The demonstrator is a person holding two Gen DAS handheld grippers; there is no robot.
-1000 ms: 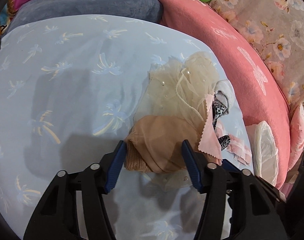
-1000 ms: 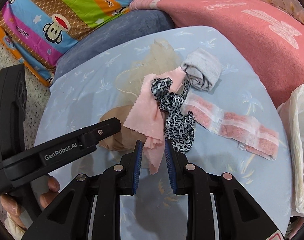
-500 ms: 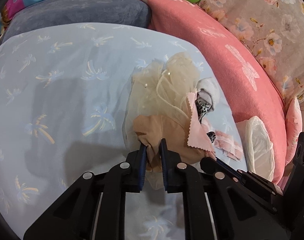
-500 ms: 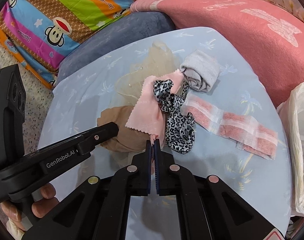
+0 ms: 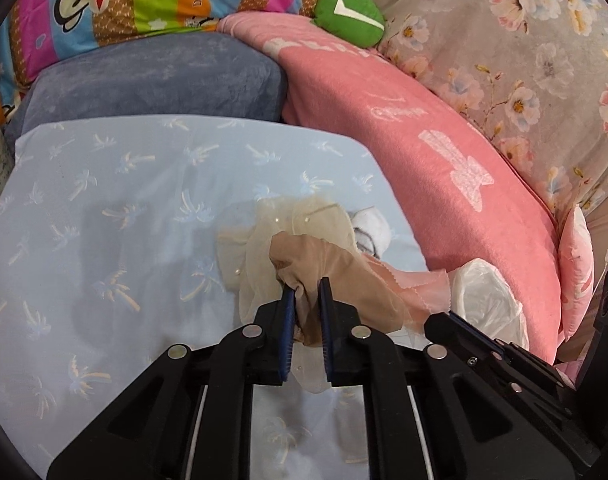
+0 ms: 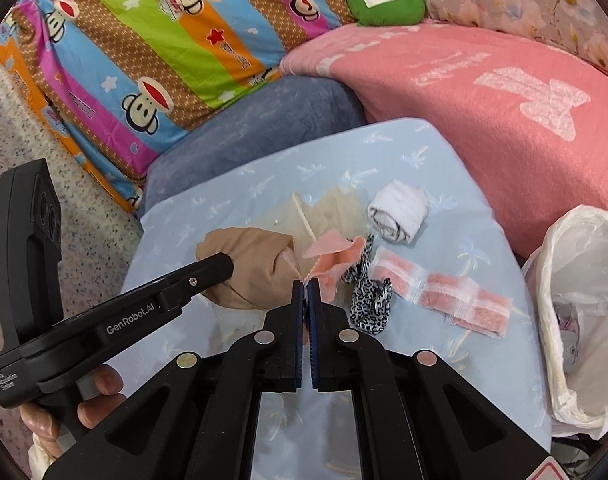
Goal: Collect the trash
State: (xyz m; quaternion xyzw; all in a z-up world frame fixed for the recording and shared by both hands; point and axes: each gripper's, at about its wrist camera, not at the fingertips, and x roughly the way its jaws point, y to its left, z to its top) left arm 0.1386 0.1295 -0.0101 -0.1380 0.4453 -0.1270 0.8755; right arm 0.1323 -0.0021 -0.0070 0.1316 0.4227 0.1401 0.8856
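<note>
Now lifted, tan stocking (image 5: 336, 268), pink cloth (image 6: 336, 258), seemingly off the sheet (image 5: 104, 200)

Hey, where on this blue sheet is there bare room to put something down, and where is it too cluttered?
Bare: the wide stretch of blue sheet between the grey cushion and the mesh cloth. Crowded: the side by the pink blanket, with the rolled sock, leopard strip, pink packets and white bag.

I see bare blue sheet (image 5: 104, 240) open from 8 to 11 o'clock. Pink blanket (image 5: 444, 168) walls 1 to 3; white bag (image 6: 576, 288) blocks 3 o'clock.
</note>
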